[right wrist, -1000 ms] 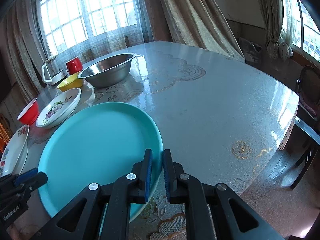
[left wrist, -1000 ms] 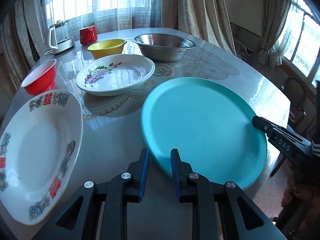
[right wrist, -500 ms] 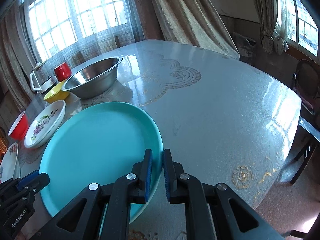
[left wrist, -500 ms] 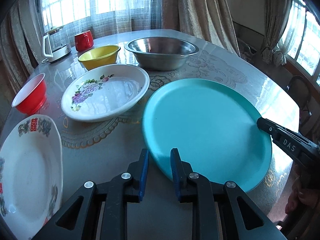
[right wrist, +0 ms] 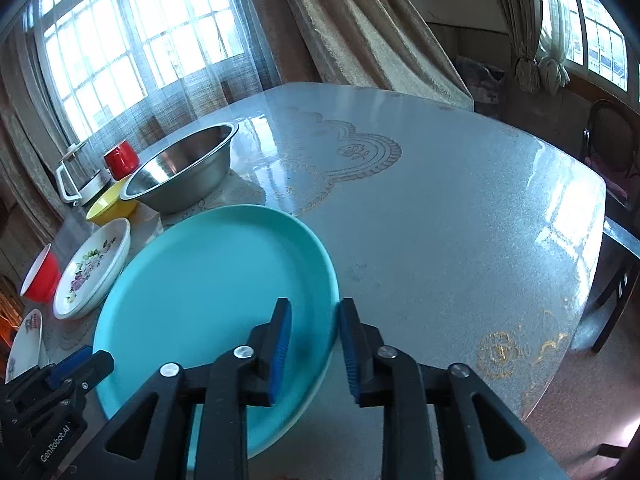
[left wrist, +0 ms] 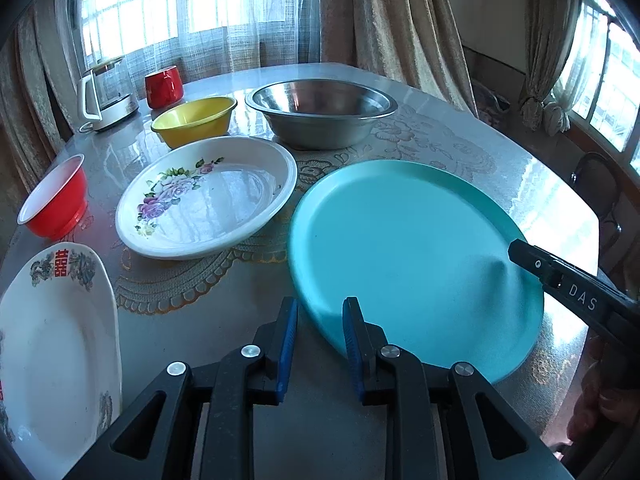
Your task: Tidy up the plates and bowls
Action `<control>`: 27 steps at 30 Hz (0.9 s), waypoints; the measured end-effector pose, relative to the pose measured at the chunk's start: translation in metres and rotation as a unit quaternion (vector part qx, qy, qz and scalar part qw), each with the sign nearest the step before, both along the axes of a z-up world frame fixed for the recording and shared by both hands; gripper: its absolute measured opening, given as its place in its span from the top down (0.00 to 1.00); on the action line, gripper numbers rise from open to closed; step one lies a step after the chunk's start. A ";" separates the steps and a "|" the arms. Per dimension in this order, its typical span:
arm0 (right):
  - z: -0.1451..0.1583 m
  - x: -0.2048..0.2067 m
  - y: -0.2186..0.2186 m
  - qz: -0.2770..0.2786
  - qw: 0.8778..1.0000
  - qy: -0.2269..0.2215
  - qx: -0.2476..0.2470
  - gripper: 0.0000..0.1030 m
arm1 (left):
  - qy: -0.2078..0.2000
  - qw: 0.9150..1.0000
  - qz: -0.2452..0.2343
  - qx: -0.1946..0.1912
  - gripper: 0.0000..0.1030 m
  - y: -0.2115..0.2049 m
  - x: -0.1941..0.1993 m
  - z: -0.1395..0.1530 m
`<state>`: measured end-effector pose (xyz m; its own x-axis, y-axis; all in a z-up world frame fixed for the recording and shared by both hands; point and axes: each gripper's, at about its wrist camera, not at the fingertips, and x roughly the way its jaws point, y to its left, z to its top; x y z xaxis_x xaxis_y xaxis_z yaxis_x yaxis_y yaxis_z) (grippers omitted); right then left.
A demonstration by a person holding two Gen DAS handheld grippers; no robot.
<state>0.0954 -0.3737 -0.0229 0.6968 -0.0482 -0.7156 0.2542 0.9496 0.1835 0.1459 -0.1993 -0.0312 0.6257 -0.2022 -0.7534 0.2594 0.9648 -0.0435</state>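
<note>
A large teal plate (left wrist: pixel 408 248) lies flat on the glass-topped table (left wrist: pixel 224 312). My left gripper (left wrist: pixel 320 320) straddles its near-left rim. The jaws are opening, and a thin strip of table shows between the left pad and the rim. My right gripper (right wrist: pixel 314 332) straddles the near-right rim of the teal plate (right wrist: pixel 216 288). Its jaws are also opening, and the rim sits loose between the blue pads. Each gripper shows in the other's view: the right gripper's finger (left wrist: pixel 560 280) and the left gripper (right wrist: pixel 80 364).
Left of the teal plate are a flowered dish (left wrist: pixel 208 196), an oval white plate with red characters (left wrist: pixel 52 340) and a red bowl (left wrist: pixel 56 204). Behind stand a yellow bowl (left wrist: pixel 196 120), a steel bowl (left wrist: pixel 320 116), a red mug (left wrist: pixel 164 86) and a kettle (left wrist: pixel 106 92). A chair (right wrist: pixel 612 148) stands past the right table edge.
Both grippers slid the teal plate to the right across the table, then stopped. The right gripper's jaws have parted from the rim. The left gripper's gap looks almost the same.
</note>
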 end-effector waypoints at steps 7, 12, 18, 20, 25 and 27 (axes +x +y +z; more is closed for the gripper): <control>0.002 -0.017 0.002 -0.012 1.000 -0.003 0.018 0.72 | -0.015 1.000 0.005 -0.003 0.53 0.012 -0.018 0.007; 0.012 -0.034 0.012 -0.024 1.000 -0.019 0.003 0.68 | -0.032 0.999 -0.001 -0.008 0.35 0.023 -0.039 0.018; 0.025 -0.048 0.025 -0.022 0.999 -0.041 0.009 0.64 | -0.068 0.997 -0.017 -0.013 0.18 0.035 -0.066 0.037; 0.027 -0.050 0.032 -0.014 0.999 -0.042 0.012 0.62 | -0.076 0.997 -0.019 -0.016 0.15 0.043 -0.073 0.043; 0.031 -0.055 0.057 0.015 0.998 -0.053 0.021 0.59 | -0.095 0.995 -0.004 -0.024 0.08 0.068 -0.087 0.054; 0.033 -0.057 0.070 0.032 0.997 -0.060 0.030 0.51 | -0.099 0.995 0.007 -0.028 0.08 0.082 -0.090 0.056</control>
<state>0.0383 -0.3034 0.0097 0.7779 0.0396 -0.6272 0.1654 0.9500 0.2650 0.0558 -0.1176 0.0249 0.7636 -0.2307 -0.6031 0.2551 0.9658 -0.0465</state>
